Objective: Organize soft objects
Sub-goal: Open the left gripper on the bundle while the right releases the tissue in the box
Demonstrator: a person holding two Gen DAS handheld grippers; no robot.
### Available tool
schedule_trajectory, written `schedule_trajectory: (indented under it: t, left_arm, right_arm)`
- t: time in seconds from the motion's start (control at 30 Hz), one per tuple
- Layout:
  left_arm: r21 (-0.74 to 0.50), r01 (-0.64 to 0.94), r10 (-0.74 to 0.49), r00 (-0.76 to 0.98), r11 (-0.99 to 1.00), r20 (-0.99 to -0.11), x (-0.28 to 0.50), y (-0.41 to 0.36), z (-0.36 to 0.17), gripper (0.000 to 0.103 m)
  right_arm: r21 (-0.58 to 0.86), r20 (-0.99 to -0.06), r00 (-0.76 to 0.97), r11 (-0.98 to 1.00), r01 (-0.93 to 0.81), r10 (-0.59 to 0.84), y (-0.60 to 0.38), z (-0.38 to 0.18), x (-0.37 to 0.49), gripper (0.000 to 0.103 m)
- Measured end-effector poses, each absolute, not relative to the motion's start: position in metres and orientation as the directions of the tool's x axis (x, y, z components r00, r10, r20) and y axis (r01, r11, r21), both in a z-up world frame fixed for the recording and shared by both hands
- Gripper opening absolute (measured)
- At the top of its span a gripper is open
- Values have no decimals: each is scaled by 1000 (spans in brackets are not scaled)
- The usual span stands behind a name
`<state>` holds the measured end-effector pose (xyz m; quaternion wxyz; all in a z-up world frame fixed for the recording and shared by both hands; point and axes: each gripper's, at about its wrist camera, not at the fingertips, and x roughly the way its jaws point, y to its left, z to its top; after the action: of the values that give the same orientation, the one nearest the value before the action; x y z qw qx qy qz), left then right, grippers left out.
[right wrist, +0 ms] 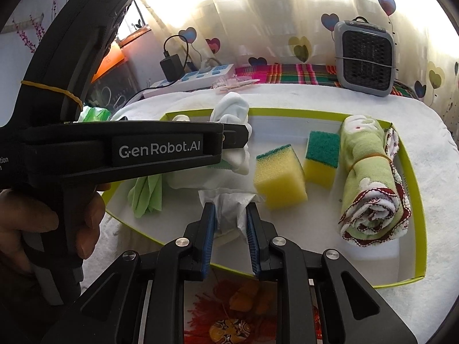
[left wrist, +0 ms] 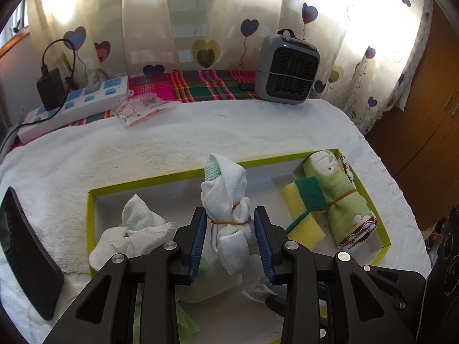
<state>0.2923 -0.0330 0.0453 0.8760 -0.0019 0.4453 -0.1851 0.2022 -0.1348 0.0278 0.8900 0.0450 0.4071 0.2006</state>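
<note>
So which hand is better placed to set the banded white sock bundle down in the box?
Left, probably. The left gripper already straddles the white sock bundle over the green-rimmed box, though pad contact is unclear. The right gripper is shut on a crumpled tissue near the box's front.

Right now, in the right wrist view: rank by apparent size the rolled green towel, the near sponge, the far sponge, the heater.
1. rolled green towel
2. heater, though it sits farthest from the camera, so likely bigger than it looks
3. near sponge
4. far sponge, which looks smaller mainly from distance; the two seem alike.
</note>
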Motion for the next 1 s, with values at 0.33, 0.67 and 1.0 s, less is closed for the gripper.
schedule_trajectory:
  t: [0.33, 0.67, 1.0]
  left_arm:
    - [-167, 323, -327, 542, 931, -774, 289, -34, 47, 40]
    - [-169, 305, -318, 551, 937, -771, 285, -32, 49, 45]
    - [-166, 297, -314, 568, 940, -760, 274, -27, 57, 46]
  right_arm:
    - [238, -705, 595, 919, -314, 386, -135, 28, 200, 25]
    - [241, -699, 603, 920, -307, 385, -137, 30, 197, 38]
    - [235, -688, 619, 924, -303, 378, -138, 32, 192, 44]
